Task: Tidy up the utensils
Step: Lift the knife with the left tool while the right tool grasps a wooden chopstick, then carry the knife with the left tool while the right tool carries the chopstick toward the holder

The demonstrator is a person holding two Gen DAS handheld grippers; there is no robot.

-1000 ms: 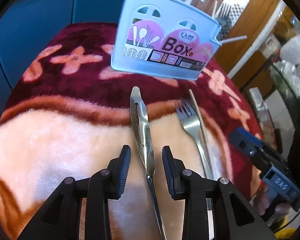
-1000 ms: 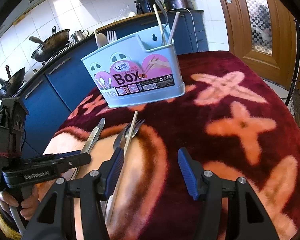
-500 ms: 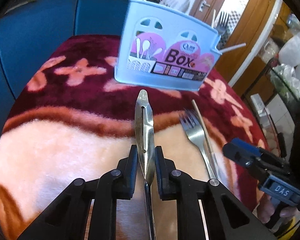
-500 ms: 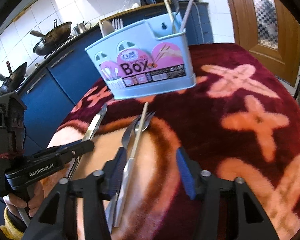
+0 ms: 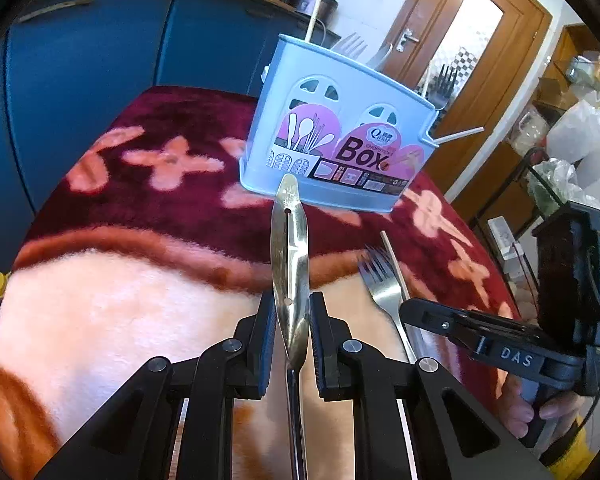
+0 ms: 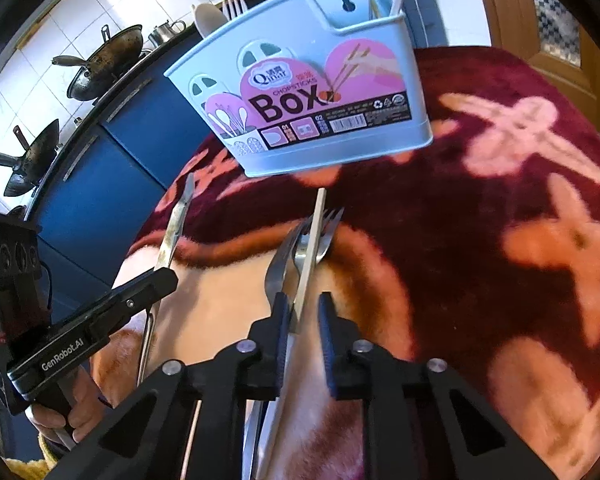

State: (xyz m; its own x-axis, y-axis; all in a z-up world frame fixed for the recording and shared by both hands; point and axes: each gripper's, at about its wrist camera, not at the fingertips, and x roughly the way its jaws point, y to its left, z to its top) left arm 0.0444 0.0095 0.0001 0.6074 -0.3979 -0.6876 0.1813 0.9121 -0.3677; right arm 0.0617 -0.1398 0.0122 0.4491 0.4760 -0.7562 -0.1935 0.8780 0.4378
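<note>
The left hand-held gripper (image 5: 293, 322) is held low and level, its fingers (image 5: 265, 332) pressed against a metal utensil (image 5: 290, 256). The right hand-held gripper (image 6: 303, 322) is narrowed around a chopstick (image 6: 310, 258); contact cannot be told.

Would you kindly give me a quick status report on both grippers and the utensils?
Left gripper shut on tongs. Right gripper closing around fork and chopstick, not clamped. Utensil box ahead, path clear.
</note>
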